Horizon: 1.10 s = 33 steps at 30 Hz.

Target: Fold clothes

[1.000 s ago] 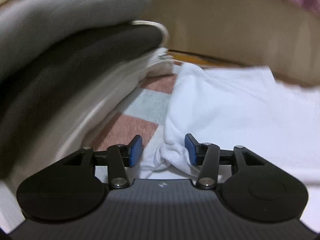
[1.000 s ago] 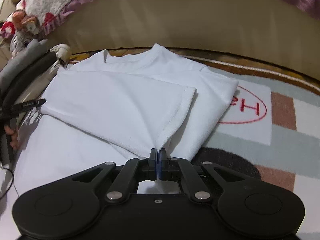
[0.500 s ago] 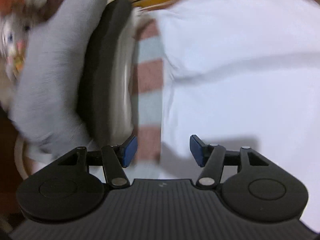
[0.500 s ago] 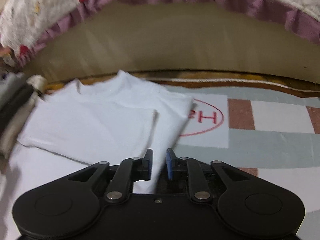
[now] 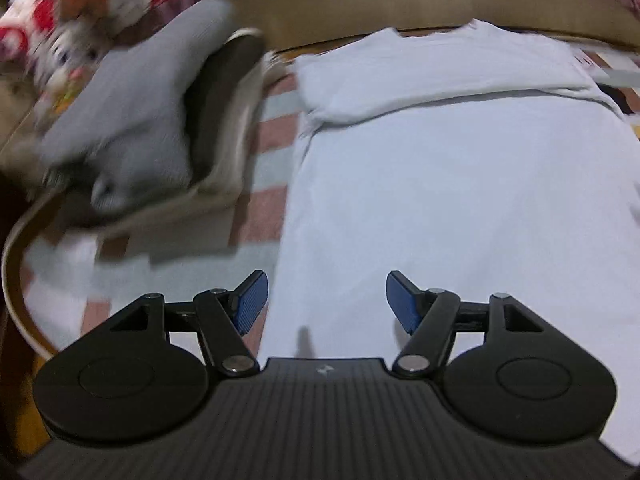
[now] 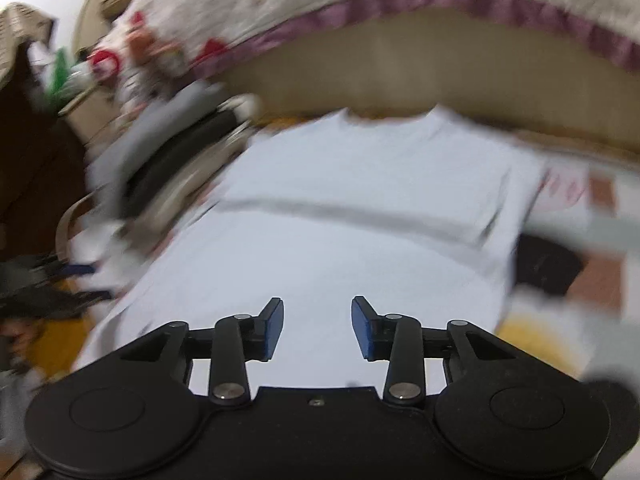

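Ahead of the left gripper (image 5: 327,300), jaws just widened and empty, the white shirt (image 5: 460,184) lies flat, sleeves folded in. Right gripper (image 6: 317,328) has just released the sleeve, open above the shirt; bottom fold likely next.

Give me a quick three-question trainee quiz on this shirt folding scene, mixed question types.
1. True or false: the right gripper is clamped on the white shirt.
2. Multiple choice: the pile of folded clothes lies on which side of the shirt in the left wrist view? A) left B) right C) on top of it
3. Fill in: the left gripper has its jaws ____, with nothing between them.

Key: 1 false, its jaws have just been opening and are empty; 2 A; 3 open.
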### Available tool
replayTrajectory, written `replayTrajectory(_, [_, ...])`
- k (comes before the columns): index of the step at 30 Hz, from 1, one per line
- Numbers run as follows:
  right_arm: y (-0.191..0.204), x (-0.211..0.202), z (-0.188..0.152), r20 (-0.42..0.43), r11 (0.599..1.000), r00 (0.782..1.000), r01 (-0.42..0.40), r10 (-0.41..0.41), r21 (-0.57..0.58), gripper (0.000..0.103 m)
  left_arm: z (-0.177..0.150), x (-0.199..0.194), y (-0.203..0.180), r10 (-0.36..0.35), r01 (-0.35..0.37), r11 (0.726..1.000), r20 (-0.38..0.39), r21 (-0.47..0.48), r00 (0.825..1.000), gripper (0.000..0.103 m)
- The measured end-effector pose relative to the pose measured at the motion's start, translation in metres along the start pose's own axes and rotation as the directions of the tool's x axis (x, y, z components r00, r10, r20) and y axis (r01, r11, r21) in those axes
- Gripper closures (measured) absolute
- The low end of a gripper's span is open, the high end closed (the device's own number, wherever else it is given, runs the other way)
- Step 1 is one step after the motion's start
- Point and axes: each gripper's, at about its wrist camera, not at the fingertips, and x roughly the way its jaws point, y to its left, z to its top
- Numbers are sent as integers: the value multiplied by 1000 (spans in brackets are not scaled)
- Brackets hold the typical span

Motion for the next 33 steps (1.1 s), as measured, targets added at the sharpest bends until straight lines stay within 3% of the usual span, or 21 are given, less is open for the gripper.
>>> replayTrajectory(2, [18, -1, -27, -89, 997, 993, -78, 79, 12, 59, -18, 2, 22, -59, 56, 989, -22, -139, 998, 38])
replayTrajectory(4, [42, -3, -50, -172, 993, 981, -104, 92, -64, 59, -37, 4, 40, -128, 118, 959, -21, -258, 992, 38])
replayTrajectory(8, [90, -11, -82, -300, 949, 950, -170, 87, -265, 59, -62, -1, 40, -53, 45, 981, -33, -187, 998, 38])
replayTrajectory(11, [122, -11, -101, -378, 887, 923, -236, 76, -397, 50, -75, -2, 45, -55, 40, 972, -59, -232, 997, 38])
replayTrajectory(13, [138, -6, -113, -392, 843, 919, -242, 41, -480, 41, -80, -1, 49, -59, 39, 964, -69, -262, 996, 38])
replayTrajectory(17, [151, 9, -133, -375, 778, 925, -190, -63, -599, 40, -82, -11, 60, 6, -20, 961, -51, -276, 999, 38])
replayTrajectory(18, [152, 11, -135, -363, 761, 928, -176, -83, -624, 42, -81, -13, 66, 27, -40, 958, -49, -284, 998, 38])
replayTrajectory(19, [151, 10, -136, -354, 749, 931, -174, -85, -639, 56, -81, -16, 73, 46, -57, 954, -45, -295, 998, 38])
replayTrajectory(20, [151, 9, -137, -345, 737, 934, -173, -88, -654, 61, -81, -20, 83, 53, -60, 946, -31, -319, 998, 38])
replayTrajectory(21, [149, 8, -136, -340, 736, 937, -173, -82, -655, 70, -81, -23, 94, 58, -60, 937, -19, -344, 998, 38])
replayTrajectory(23, [142, 2, -125, -339, 783, 940, -183, -37, -595, 82, -83, -26, 112, 37, -36, 920, -4, -390, 999, 38])
replayTrajectory(25, [134, -3, -114, -334, 827, 943, -194, 8, -528, 93, -88, -24, 119, -29, 25, 910, -3, -414, 1000, 38])
replayTrajectory(29, [113, -6, -95, -294, 897, 954, -180, 59, -404, 98, -101, -10, 114, -154, 129, 903, -28, -409, 988, 37])
replayTrajectory(33, [111, -2, -86, -248, 893, 969, -121, 11, -433, 98, -115, 4, 113, -214, 159, 875, -70, -457, 974, 37])
